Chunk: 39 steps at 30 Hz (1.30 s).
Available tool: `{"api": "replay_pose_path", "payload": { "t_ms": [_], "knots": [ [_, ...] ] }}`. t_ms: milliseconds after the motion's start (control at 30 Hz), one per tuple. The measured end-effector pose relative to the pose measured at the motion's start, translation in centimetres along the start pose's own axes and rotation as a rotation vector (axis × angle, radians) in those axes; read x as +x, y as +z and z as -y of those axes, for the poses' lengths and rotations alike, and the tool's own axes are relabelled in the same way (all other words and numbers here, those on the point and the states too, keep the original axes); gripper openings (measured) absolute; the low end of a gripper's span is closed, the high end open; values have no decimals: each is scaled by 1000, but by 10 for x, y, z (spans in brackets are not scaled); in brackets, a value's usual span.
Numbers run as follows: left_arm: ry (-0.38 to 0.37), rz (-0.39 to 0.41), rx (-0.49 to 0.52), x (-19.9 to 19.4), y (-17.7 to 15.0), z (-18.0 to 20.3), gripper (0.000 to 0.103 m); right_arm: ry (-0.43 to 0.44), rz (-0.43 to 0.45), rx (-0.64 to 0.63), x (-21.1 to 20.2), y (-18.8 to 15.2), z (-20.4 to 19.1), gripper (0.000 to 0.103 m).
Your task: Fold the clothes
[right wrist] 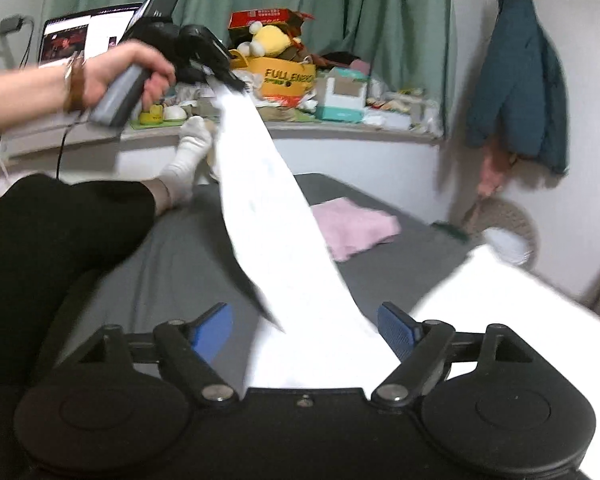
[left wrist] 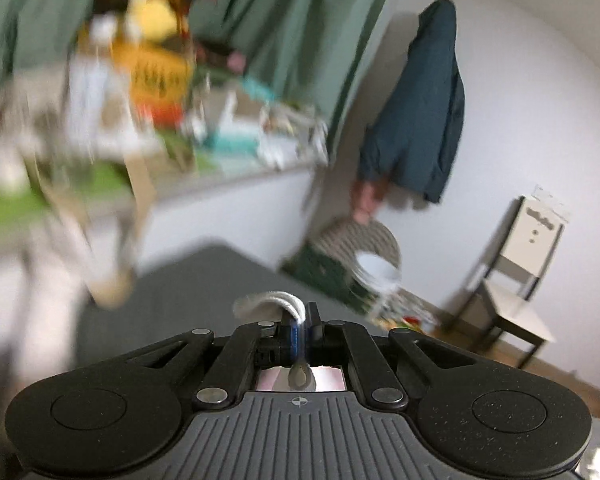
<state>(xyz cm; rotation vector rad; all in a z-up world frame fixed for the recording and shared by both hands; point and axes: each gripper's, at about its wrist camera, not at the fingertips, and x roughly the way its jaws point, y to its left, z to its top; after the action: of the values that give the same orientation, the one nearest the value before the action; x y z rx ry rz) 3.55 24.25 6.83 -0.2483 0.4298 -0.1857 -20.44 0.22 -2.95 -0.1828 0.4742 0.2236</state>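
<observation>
Left gripper (right wrist: 236,80) clenched on white cloth (right wrist: 276,224) — stretched diagonally mid-frame, hiding part of the grey mat (right wrist: 188,240); right gripper (right wrist: 306,328) released — folded pink towel (right wrist: 356,228) right of centre.

Left gripper (left wrist: 300,322) jaws pinched closed, raised; right gripper (right wrist: 306,330) jaws spread wide.

A lived-in bedroom at home — a grey bed (right wrist: 380,268) lies below green curtains (right wrist: 380,12). Between bed and curtains runs a ledge (right wrist: 340,130) cluttered with boxes and a plush toy (right wrist: 270,40); right of the curtains a jacket (right wrist: 520,80) hangs on the white wall — a chair (left wrist: 516,280) stands farther right.
</observation>
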Motion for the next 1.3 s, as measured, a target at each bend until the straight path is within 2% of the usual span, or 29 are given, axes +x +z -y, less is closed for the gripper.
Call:
{"api": "replay_pose_path", "payload": {
  "t_ms": [100, 133, 167, 200, 267, 300, 333, 367, 433, 533, 600, 667, 767, 800, 833, 900, 967, 1033, 1100, 1167, 1233, 1300],
  "knots": [
    [20, 29, 52, -19, 47, -1, 3, 20, -31, -72, -35, -5, 4, 85],
    [23, 23, 77, -20, 57, 1, 3, 42, -25, -89, -42, -8, 4, 96],
    [36, 7, 112, -17, 64, 5, 3, 64, -20, -105, -50, -11, 3, 100],
    [49, -10, 146, -14, 72, 9, 3, 46, -34, -142, -42, -19, -4, 101],
    [105, -67, 221, 3, 77, 19, 3, 14, -110, -242, -10, -35, -22, 92],
    [139, -97, 241, 12, 76, 23, 3, 0, -146, -287, 7, -42, -32, 74],
    [174, -126, 252, 21, 74, 25, 3, -10, -177, -336, 25, -46, -43, 64],
    [203, -146, 261, 29, 71, 29, 3, -18, -216, -393, 42, -50, -57, 63],
    [234, -158, 277, 39, 65, 36, 3, -23, -211, -542, 62, -59, -90, 63],
    [253, -165, 262, 41, 61, 39, 3, -75, -189, -749, 90, -67, -128, 63],
    [264, -169, 248, 41, 58, 40, 3, -146, -178, -854, 107, -79, -141, 60],
    [276, -172, 234, 41, 56, 41, 3, -192, -168, -872, 113, -82, -145, 51],
    [277, -168, 195, 37, 63, 37, 3, -254, -167, -864, 117, -88, -144, 46],
    [273, -168, 173, 37, 67, 34, 3, -255, -177, -856, 116, -90, -145, 35],
    [269, -169, 155, 36, 70, 32, 3, -243, -177, -840, 115, -93, -143, 18],
    [267, -179, 137, 34, 76, 32, 3, -223, -147, -787, 110, -96, -138, 4],
    [262, -185, 155, 31, 80, 40, 3, -191, -105, -699, 98, -93, -127, 4],
    [252, -190, 182, 29, 85, 51, 3, -147, -67, -543, 80, -82, -113, 4],
    [234, -200, 219, 29, 90, 69, 3, -70, -44, -297, 61, -65, -88, 4],
    [221, -217, 256, 31, 96, 92, 3, 57, -21, 24, 42, -54, -46, 4],
    [210, -243, 288, 39, 100, 117, 3, 194, 1, 367, 28, -55, 4, 3],
    [199, -269, 311, 52, 103, 146, 3, 319, 21, 648, 19, -70, 44, 3]
  ]
}}
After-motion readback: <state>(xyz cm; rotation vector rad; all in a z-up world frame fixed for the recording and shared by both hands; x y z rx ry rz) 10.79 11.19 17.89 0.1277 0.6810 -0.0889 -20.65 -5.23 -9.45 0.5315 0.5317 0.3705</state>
